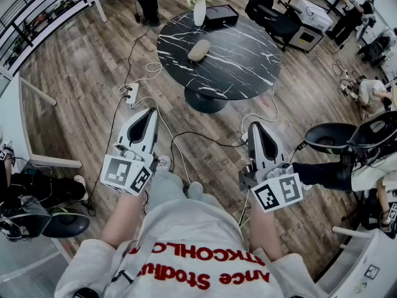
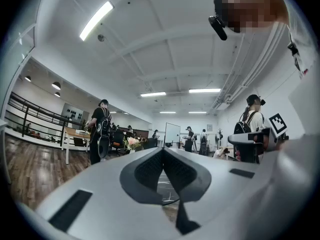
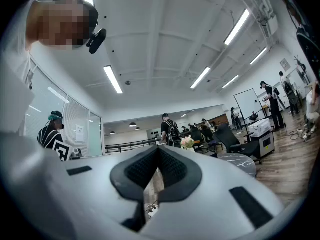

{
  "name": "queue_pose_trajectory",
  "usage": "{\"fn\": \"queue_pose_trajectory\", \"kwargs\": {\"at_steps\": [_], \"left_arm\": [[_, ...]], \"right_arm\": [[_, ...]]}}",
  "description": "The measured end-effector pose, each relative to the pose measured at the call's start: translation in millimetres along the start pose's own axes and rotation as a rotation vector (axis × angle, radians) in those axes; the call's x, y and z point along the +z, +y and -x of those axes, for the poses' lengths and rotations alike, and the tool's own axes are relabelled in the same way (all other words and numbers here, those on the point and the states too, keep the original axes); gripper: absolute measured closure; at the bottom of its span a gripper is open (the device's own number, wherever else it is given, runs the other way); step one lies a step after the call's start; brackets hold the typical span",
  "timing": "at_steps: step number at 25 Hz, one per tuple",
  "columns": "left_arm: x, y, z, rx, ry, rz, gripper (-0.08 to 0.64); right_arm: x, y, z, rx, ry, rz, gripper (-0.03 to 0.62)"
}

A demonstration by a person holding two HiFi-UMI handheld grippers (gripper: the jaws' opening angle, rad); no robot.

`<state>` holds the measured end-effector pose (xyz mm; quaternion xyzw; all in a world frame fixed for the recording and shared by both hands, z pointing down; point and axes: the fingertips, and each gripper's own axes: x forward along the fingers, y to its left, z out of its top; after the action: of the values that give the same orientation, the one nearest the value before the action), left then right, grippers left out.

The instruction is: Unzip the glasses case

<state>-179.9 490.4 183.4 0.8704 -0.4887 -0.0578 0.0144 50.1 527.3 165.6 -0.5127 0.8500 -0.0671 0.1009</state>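
We hold the left tool (image 1: pixel 151 112) and the right tool (image 1: pixel 255 128) out in front of us over the wooden floor (image 1: pixel 74 73), side by side with a gap between them, both pointing toward the far side. Each tool is clenched on nothing: in the left gripper view the dark pads of the left tool (image 2: pixel 163 151) meet at their tips, and in the right gripper view the pads of the right tool (image 3: pixel 159 149) meet the same way.

The glasses case (image 1: pixel 199 49), a pale oval, lies on the round black marbled tabletop (image 1: pixel 242 61), well beyond both tools, left of the tabletop's middle and not touching either tool. At the far edge stand a white vase of flowers (image 1: pixel 199 8) and, just to its right, a black box (image 1: pixel 221 15), both apart from the case. The near and right parts of the tabletop are bare.

Between us and the tabletop, cables (image 1: pixel 186 135) trail across the floor. A dark chair (image 1: pixel 332 136) stands to the right of the right tool.
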Motion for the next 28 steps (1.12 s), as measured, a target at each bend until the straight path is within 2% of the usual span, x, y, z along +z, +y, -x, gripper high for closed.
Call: {"fn": "queue_pose_trajectory", "kwargs": {"at_steps": [5, 13, 18, 23, 28], "left_arm": [[2.3, 0.6, -10.2, 0.000, -0.009, -0.008, 0.558], [7.6, 4.3, -38.8, -0.011, -0.014, -0.045, 0.558], [4.1, 10.5, -74.0, -0.028, -0.016, -0.074, 0.558], [12.0, 28.4, -111.9, -0.064, -0.028, -0.047, 0.558], [9.2, 51.1, -169.1, -0.080, -0.029, -0.019, 0.558]], "right_arm": [[-1.4, -2.6, -7.1, 0.007, 0.010, 0.029, 0.576], [5.5, -16.8, -26.3, -0.004, -0.020, -0.012, 0.575], [6.4, -27.9, -48.0, -0.008, -0.019, -0.003, 0.575], [4.8, -37.6, -91.1, -0.014, -0.009, 0.001, 0.575], [11.5, -65.7, -147.9, -0.019, -0.027, -0.006, 0.575]]}}
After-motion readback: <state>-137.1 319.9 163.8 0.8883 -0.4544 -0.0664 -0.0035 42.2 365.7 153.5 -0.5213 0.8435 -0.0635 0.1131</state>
